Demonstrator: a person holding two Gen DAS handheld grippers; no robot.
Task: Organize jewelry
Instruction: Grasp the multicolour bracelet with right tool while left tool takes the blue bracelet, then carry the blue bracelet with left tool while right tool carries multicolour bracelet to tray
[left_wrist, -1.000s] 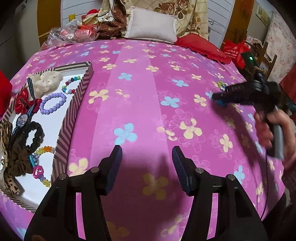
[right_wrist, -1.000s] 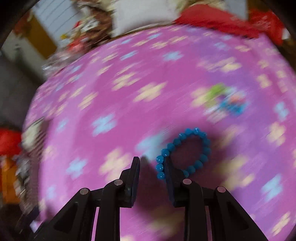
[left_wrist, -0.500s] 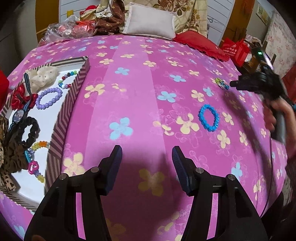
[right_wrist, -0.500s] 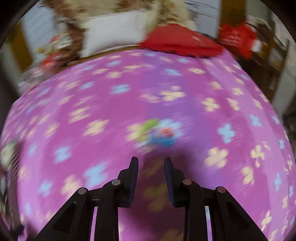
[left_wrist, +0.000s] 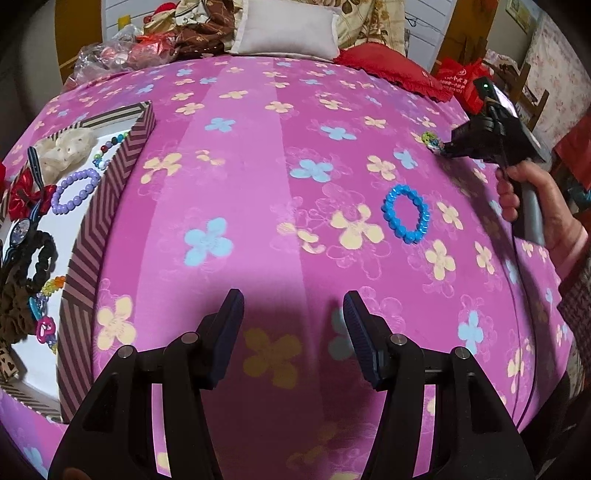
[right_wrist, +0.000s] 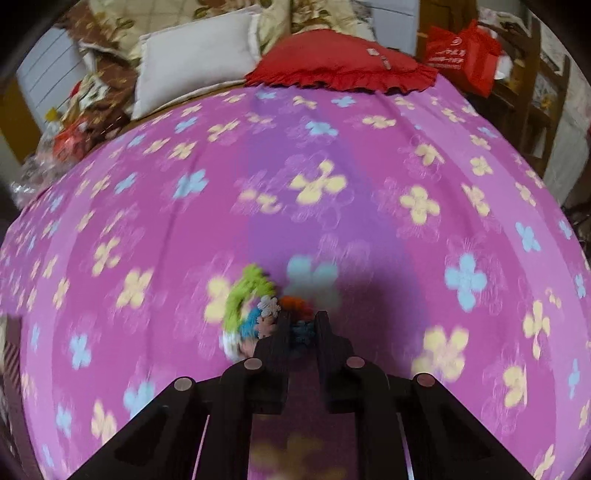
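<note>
1. I work over a bed (left_wrist: 258, 155) spread with pink flowered cloth.
2. My left gripper (left_wrist: 293, 325) hovers wide and empty at its near edge.
3. The blue bracelet (left_wrist: 406, 214) lies mid-bed.
4. Farther right, my right gripper (right_wrist: 301, 328) stands narrow around the multicolored bracelet (right_wrist: 251, 306); it looks light and soft, best pinched across its band.

My left gripper (left_wrist: 293, 314) hangs low with jaws spread wide, gripping nothing. My right gripper (right_wrist: 302, 325) is narrowed around a multicoloured piece (blurred); right hand (left_wrist: 532, 206) grips its handle.
</note>
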